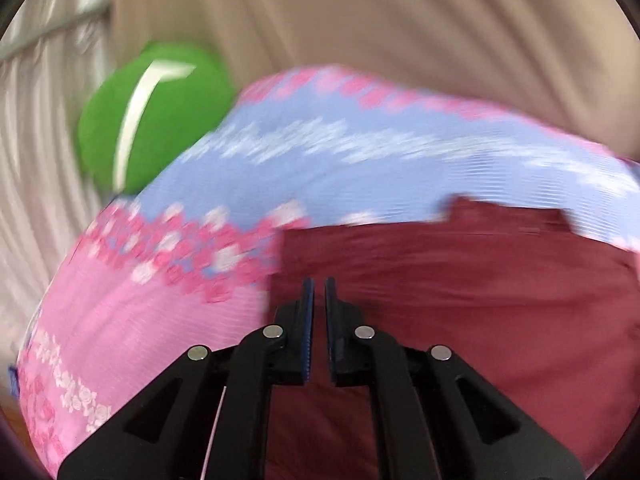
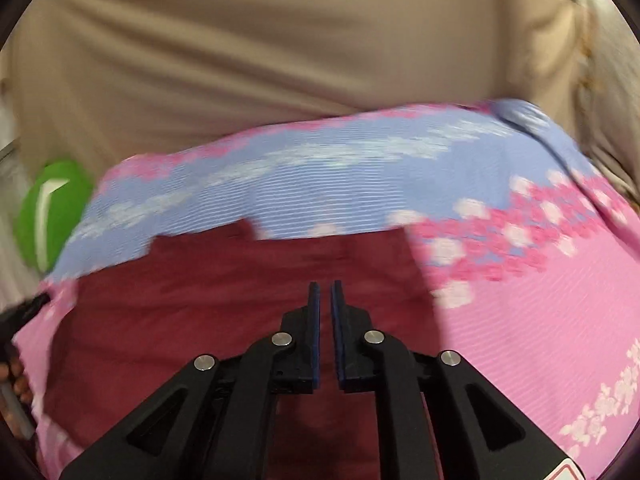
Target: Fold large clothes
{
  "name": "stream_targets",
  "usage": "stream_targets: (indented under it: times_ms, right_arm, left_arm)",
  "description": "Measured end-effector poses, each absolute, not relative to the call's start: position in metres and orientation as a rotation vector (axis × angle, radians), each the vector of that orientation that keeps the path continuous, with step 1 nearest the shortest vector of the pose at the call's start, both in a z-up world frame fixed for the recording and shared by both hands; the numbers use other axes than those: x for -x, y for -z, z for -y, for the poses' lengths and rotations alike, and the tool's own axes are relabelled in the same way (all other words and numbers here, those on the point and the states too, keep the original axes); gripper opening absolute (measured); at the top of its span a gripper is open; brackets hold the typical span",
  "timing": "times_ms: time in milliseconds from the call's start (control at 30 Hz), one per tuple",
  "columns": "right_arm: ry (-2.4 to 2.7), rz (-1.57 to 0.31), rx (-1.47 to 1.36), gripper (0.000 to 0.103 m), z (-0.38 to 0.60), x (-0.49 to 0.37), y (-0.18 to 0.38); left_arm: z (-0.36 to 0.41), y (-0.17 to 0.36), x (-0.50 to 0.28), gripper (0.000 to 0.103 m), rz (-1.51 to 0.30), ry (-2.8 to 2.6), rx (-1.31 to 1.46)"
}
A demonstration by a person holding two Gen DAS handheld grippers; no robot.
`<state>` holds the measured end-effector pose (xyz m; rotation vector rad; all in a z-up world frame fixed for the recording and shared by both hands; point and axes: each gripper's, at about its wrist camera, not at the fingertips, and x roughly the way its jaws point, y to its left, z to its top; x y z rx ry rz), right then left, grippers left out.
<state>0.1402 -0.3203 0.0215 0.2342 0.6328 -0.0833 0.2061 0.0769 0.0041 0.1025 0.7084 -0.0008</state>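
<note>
A maroon garment (image 1: 480, 300) (image 2: 200, 300) lies spread on a pink and blue flowered sheet (image 1: 360, 160) (image 2: 520, 300); its far edge runs across the middle of both views. My left gripper (image 1: 319, 280) hovers over the garment's left part, jaws drawn together to a thin slit. My right gripper (image 2: 325, 283) is over the garment's right part, its jaws also nearly touching. Maroon shows through both slits, but blur hides whether any cloth is pinched at the tips.
Beige draped fabric (image 1: 360, 20) (image 2: 240, 40) rises behind the sheet. A green rounded object with a white stripe (image 1: 160, 112) (image 2: 52, 216) sits at the sheet's far left. A hand (image 2: 16, 376) shows at the left edge of the right wrist view.
</note>
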Motion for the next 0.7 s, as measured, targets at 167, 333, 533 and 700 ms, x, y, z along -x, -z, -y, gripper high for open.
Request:
stream_targets:
  times_ms: [167,333,533,700]
  right_arm:
    - [-0.255,-0.738,-0.130,0.007,0.203,-0.138,0.000]
    - [-0.181,-0.794,-0.031,0.001,0.200,-0.127,0.034]
    - [0.088,-0.811,-0.219,0.000,0.312,-0.092,0.055]
    - [0.243,-0.805,-0.334,0.000,0.367,-0.062,0.063]
  left_arm:
    - [0.000,0.021,-0.166,0.011,-0.801,0.269,-0.180]
    - [-0.002,0.061,-0.159,0.011,-0.861,0.197,-0.233]
    - [-0.022,0.067,-0.155,0.011,-0.867,0.138,-0.221]
    - [-0.012,0.072,-0.150,0.011,-0.847,0.101,-0.268]
